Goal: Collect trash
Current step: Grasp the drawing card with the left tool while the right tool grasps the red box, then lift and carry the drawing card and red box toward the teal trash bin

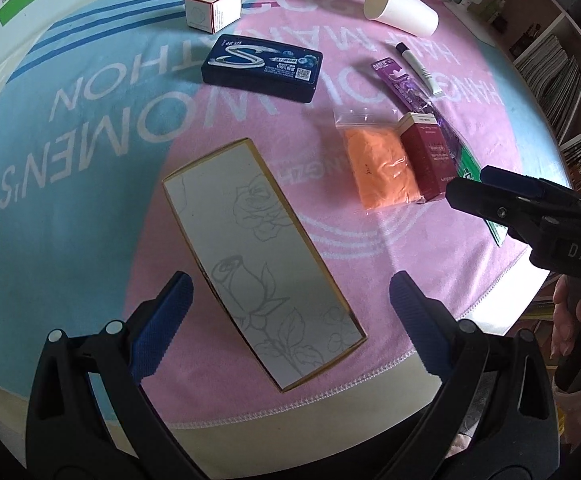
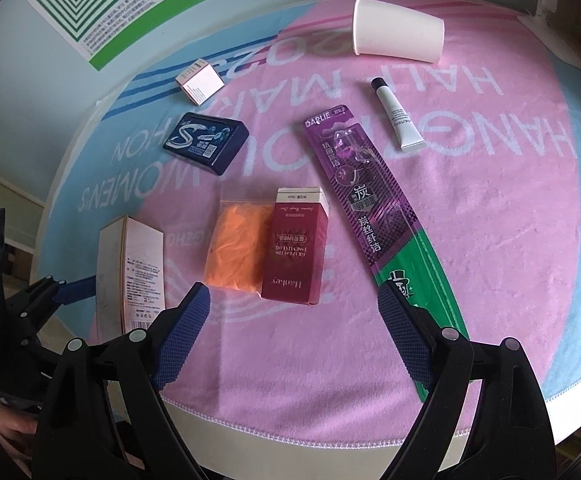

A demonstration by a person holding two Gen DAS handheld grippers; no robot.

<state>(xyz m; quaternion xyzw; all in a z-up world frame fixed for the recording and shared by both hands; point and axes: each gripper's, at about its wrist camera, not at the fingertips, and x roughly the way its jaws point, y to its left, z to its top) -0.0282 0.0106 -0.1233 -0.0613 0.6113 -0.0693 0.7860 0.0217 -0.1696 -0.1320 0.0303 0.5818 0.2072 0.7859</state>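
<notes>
Trash lies on a pink and blue towel (image 1: 90,208). A long white box with rose drawings (image 1: 262,260) lies between the wide-open fingers of my left gripper (image 1: 290,296), which is empty. In the right wrist view this box (image 2: 130,268) is at the left. My right gripper (image 2: 294,308) is open and empty, just short of a dark red carton (image 2: 296,248) and an orange bag (image 2: 238,252). A purple toothbrush pack (image 2: 374,216) lies by its right finger. The right gripper also shows in the left wrist view (image 1: 486,188).
Farther back lie a dark blue gum tin (image 1: 262,68), a small white box (image 1: 214,8), a tipped white paper cup (image 1: 402,8) and a small white tube (image 2: 396,118). Shelves with books (image 1: 550,64) stand to the right. The towel's near edge (image 2: 310,424) is close.
</notes>
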